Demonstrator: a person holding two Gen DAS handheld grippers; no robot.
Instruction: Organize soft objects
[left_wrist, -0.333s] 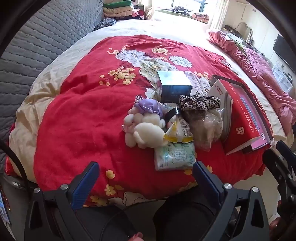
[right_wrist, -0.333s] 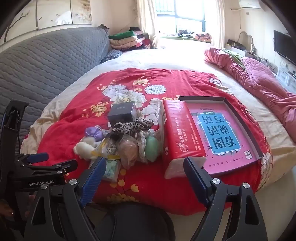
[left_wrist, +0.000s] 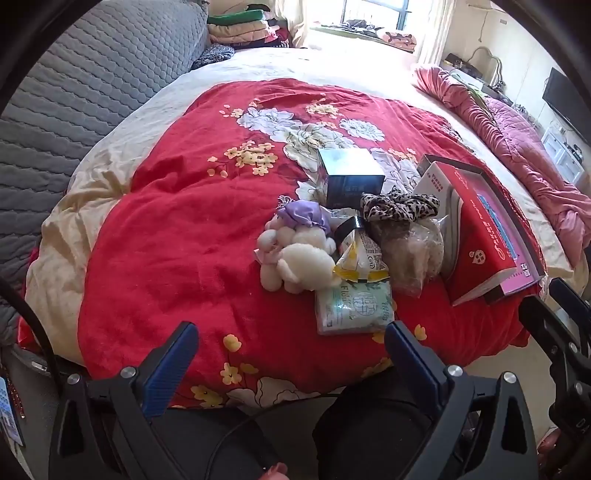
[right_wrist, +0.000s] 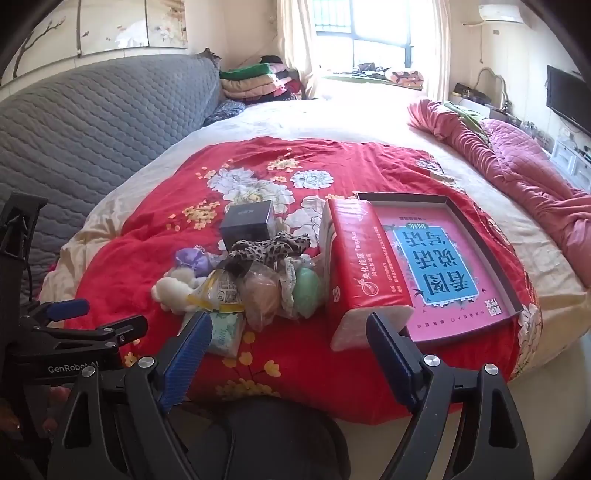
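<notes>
Both hand-held grippers w/ jaws spread wide, nothing between: left hand-held gripper (left_wrist: 290, 363) and right hand-held gripper (right_wrist: 286, 350) hover at the near edge of the bed (left_wrist: 110, 140), short of the items. Soft stuff sits in a tight pile on the red floral blanket (left_wrist: 166, 240), right of centre: white plush toy (left_wrist: 295, 258), leopard scrunchie (left_wrist: 399, 206), green tissue pack (left_wrist: 352, 308) nearest the edge. Red tissue pack (right_wrist: 360, 266) leans on the pink box lid (right_wrist: 443, 266), touching the pile's right side. Dark box (right_wrist: 247, 223) behind the pile. Blanket left of the pile is bare, lots of room there; the lid's near corner sits close to the bed edge.
</notes>
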